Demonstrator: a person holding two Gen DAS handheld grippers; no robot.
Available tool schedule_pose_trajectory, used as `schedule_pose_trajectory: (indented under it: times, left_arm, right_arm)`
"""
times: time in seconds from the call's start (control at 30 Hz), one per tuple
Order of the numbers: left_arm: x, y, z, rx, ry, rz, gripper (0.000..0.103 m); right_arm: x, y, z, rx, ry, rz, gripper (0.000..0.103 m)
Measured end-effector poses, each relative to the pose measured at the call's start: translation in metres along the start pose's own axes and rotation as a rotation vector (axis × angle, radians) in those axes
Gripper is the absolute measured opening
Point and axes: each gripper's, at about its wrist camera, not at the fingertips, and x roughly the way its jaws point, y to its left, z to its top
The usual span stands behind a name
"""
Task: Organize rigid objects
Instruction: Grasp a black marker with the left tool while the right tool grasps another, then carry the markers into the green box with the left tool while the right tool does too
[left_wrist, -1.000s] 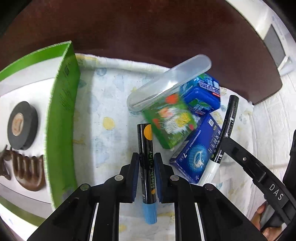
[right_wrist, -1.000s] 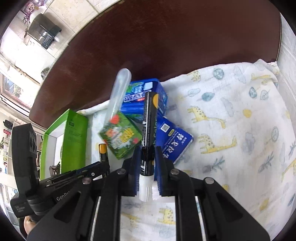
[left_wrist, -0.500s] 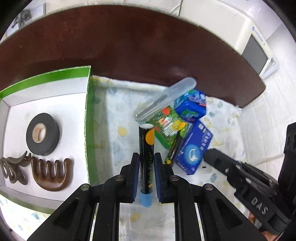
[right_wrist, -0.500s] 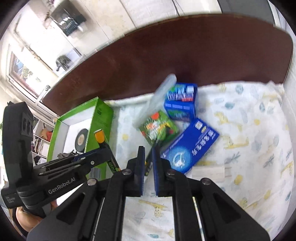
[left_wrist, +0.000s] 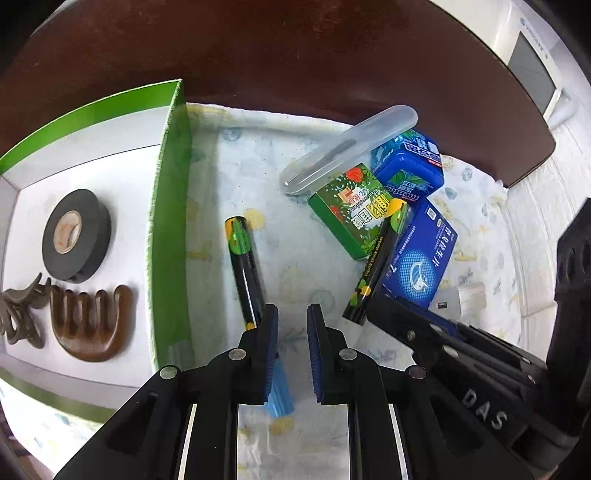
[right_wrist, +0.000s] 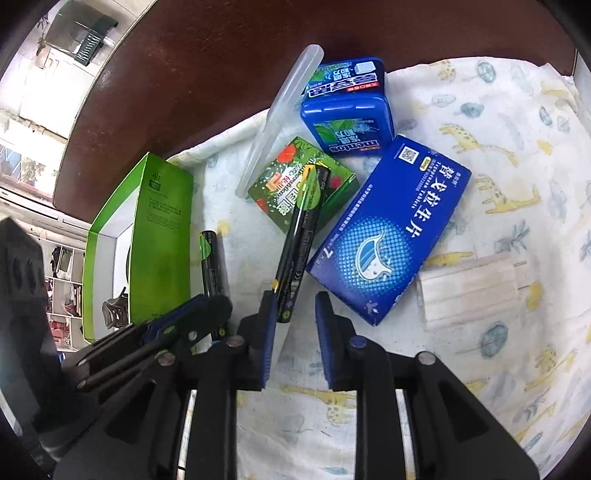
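A black marker with a blue cap (left_wrist: 245, 266) lies aslant on the printed cloth and passes under the left finger of my left gripper (left_wrist: 291, 314). The jaws stand close together, with only a narrow strip of bare cloth between the pads. A second black marker (right_wrist: 299, 236) leans on a small green box (right_wrist: 273, 184). Its near end rests at the left fingertip of my right gripper (right_wrist: 295, 302). The right jaws are opening and the pads do not press on the marker. The open green carton (left_wrist: 166, 221) stands to the left.
Inside the carton lie a black tape roll (left_wrist: 75, 240), a brown comb (left_wrist: 92, 321) and a hair claw (left_wrist: 18, 317). A clear tube case (left_wrist: 347, 151), a blue mint box (left_wrist: 410, 173) and a blue tablet box (right_wrist: 388, 229) crowd the cloth; a pale packet (right_wrist: 469, 288) lies to the right.
Both grippers were shut on their markers a second ago. Now each marker lies outside the pads, and both hands have come down closer to the cloth since half a second ago.
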Motion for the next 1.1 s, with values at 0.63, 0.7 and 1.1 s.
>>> schedule_pose_trajectory:
  times: [0.63, 0.7, 1.1]
  left_arm:
    - [0.037, -0.022, 0.019, 0.124, 0.041, 0.252, 0.043]
    - [0.04, -0.021, 0.022, 0.117, 0.054, 0.261, 0.043]
    - [0.071, -0.022, 0.037, 0.072, 0.15, 0.256, 0.016]
  right_arm:
    - [-0.016, -0.022, 0.002, 0.004, -0.07, -0.01, 0.015]
    - [-0.024, -0.025, -0.001, -0.004, -0.072, 0.006, 0.015]
    - [-0.042, -0.035, -0.012, -0.005, -0.101, 0.182, 0.016]
